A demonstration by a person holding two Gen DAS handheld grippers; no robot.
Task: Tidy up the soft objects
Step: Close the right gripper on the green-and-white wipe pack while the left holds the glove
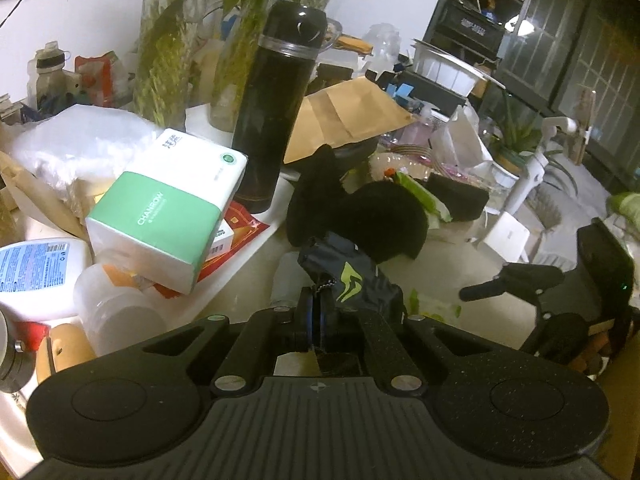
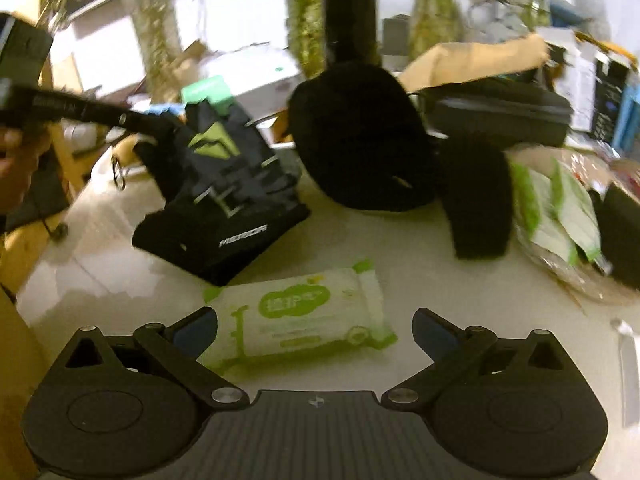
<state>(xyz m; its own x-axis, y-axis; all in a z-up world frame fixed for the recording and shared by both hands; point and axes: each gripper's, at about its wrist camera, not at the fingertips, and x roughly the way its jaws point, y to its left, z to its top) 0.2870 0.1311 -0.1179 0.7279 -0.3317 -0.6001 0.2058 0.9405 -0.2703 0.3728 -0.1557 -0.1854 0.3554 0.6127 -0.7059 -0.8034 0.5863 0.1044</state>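
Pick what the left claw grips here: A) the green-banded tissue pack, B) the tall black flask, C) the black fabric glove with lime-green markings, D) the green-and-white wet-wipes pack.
C: the left claw is shut on an edge of the black fabric glove with lime-green markings, lifting that end.

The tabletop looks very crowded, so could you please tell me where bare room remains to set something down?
Bare tabletop lies between the wipes pack, the black glove and the dark beanie. More lies right of the wipes pack. It is crowded behind, around the black flask and tissue pack.
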